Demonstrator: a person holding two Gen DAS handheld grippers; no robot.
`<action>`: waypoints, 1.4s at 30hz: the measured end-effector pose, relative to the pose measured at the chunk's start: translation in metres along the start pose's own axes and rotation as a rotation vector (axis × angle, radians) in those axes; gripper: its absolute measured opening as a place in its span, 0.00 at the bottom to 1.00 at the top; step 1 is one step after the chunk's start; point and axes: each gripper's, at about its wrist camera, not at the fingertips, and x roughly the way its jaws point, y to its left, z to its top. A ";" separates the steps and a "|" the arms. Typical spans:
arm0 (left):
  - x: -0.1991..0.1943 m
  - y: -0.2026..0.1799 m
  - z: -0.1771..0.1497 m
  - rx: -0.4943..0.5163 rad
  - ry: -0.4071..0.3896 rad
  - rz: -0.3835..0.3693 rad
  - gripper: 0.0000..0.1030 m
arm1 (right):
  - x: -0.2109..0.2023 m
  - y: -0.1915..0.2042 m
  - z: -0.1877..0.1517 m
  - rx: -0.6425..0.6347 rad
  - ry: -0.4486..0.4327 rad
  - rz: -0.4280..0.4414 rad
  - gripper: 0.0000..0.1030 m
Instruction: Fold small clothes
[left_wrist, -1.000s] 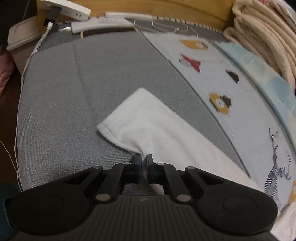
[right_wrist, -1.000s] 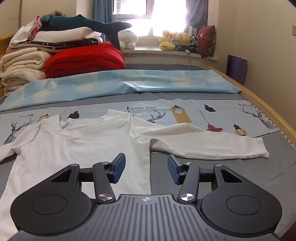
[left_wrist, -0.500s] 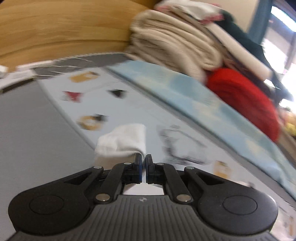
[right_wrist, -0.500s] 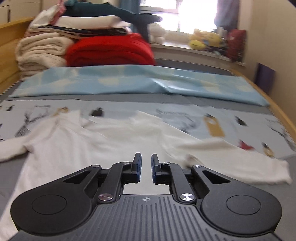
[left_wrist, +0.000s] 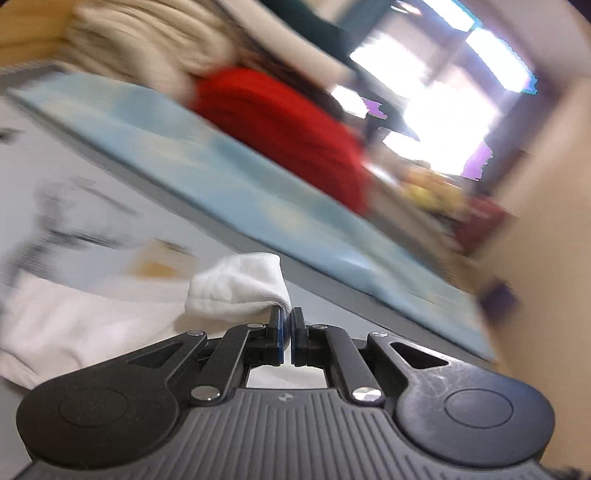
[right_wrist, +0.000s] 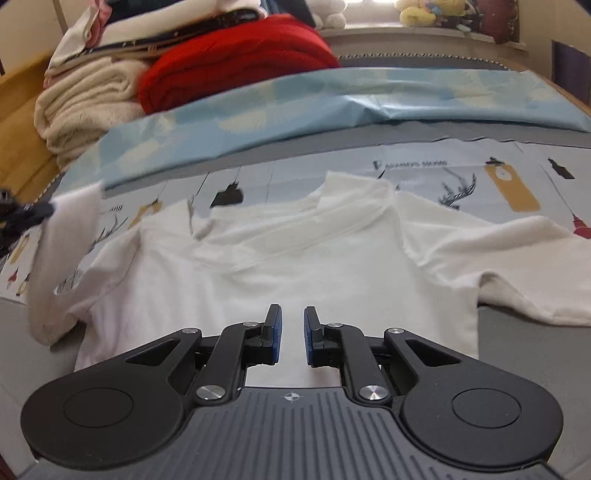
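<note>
Left gripper (left_wrist: 287, 319) was clamped, jaws pressed together on fold of white sleeve cuff (left_wrist: 240, 288), held lifted off bed; view tilted and blurred. Right gripper (right_wrist: 292, 319) pointed downward over shirt body, jaws narrowed to small gap after closing, nothing visibly pinched between pads. Left gripper tip showed at right view's left edge.

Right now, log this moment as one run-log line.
left gripper: shut on sleeve cuff, lifted | right gripper: narrowly open over shirt, gripping nothing | fold: unfinished
</note>
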 end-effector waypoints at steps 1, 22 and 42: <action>0.008 -0.017 -0.011 0.011 0.029 -0.069 0.03 | 0.000 -0.007 0.002 0.022 -0.002 -0.005 0.13; 0.024 0.075 0.040 -0.142 0.101 0.507 0.14 | 0.075 -0.046 -0.004 0.419 0.208 -0.134 0.39; 0.045 0.087 0.037 -0.191 0.240 0.427 0.20 | 0.016 -0.126 -0.006 0.704 -0.128 -0.264 0.03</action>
